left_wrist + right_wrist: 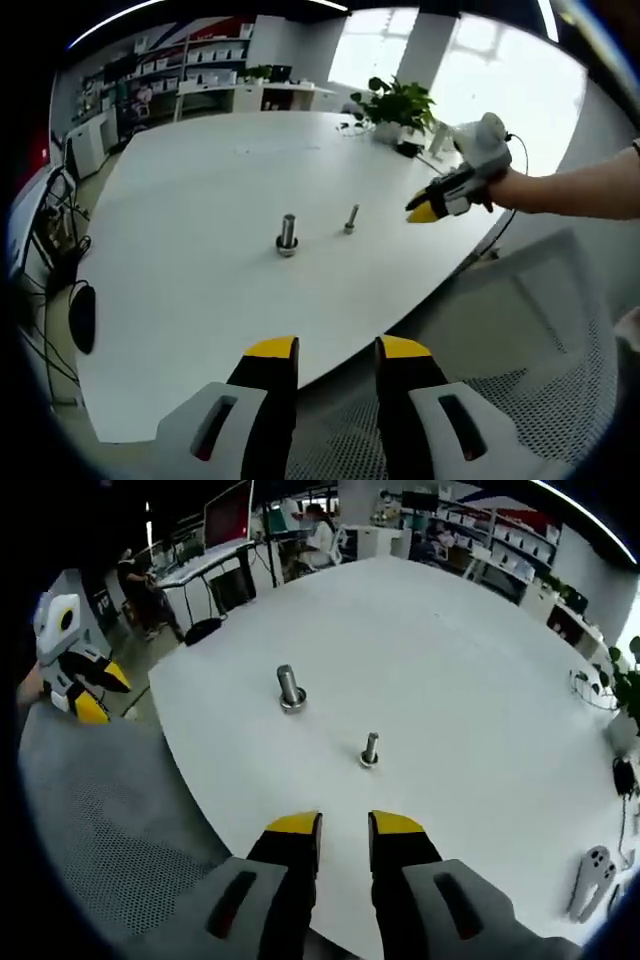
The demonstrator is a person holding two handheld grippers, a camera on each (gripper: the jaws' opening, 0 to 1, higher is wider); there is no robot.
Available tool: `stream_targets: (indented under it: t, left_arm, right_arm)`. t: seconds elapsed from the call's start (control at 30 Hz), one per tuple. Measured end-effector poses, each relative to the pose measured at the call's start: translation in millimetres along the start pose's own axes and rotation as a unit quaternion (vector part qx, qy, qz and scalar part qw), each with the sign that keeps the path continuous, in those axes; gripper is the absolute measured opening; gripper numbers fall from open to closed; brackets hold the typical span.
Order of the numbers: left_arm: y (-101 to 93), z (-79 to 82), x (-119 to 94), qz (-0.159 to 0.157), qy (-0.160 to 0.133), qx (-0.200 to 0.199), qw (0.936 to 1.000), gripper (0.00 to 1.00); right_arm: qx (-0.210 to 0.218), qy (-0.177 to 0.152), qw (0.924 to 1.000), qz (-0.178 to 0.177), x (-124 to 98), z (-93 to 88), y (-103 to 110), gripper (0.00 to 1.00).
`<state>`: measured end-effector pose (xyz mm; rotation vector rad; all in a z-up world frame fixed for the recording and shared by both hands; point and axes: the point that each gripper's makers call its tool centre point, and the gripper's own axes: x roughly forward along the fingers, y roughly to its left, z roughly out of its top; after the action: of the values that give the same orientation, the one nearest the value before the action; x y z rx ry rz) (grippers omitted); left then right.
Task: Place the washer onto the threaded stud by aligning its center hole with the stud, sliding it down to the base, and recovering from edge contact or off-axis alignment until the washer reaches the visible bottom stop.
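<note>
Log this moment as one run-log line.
left gripper: open, empty | right gripper: open, empty, nearer small stud | large stud: upright on white table | loose washer: cannot tell | stage: approach

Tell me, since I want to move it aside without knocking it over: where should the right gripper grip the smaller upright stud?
Grip the smaller stud on its bare shank above the wider base, coming down from above with jaws either side. It stands upright and slender, so a sideways push would likely tip it.
</note>
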<state>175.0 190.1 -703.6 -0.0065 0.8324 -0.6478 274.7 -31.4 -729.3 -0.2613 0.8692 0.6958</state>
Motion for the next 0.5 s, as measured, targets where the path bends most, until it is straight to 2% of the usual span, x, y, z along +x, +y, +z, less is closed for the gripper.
stream_targets:
  t: [0.13,0.23,0.3,0.43,0.5]
  left_arm:
    - [-0.4,-0.3,-0.4,0.001,0.001,0.004,1.0,0.29]
    - [0.9,0.8,-1.1,0.003,-0.002,0.0,1.0,0.29]
    - [1.3,2.4,-1.5,0.004,-0.006,-0.002,1.0,0.29]
    - [0.8,4.1,-1.6,0.004,-0.008,-0.002,1.0,0.29]
    - [0.1,0.8,0.1,0.002,0.002,-0.001,1.0,0.29]
  right_arm:
    - [0.0,-0.014,0.9999,0.005,-20.1,-4.1,7.6,0.24]
    - [-0.03,-0.023,0.9993,0.0,-35.2,-9.9,9.8,0.24]
    - [-0.035,-0.023,0.9991,-0.002,-43.8,-15.4,12.6,0.25]
    - [-0.038,-0.028,0.9989,-0.001,-59.6,-21.0,16.5,0.27]
    - [-0.02,-0.033,0.9992,-0.011,-66.3,-23.5,12.7,0.28]
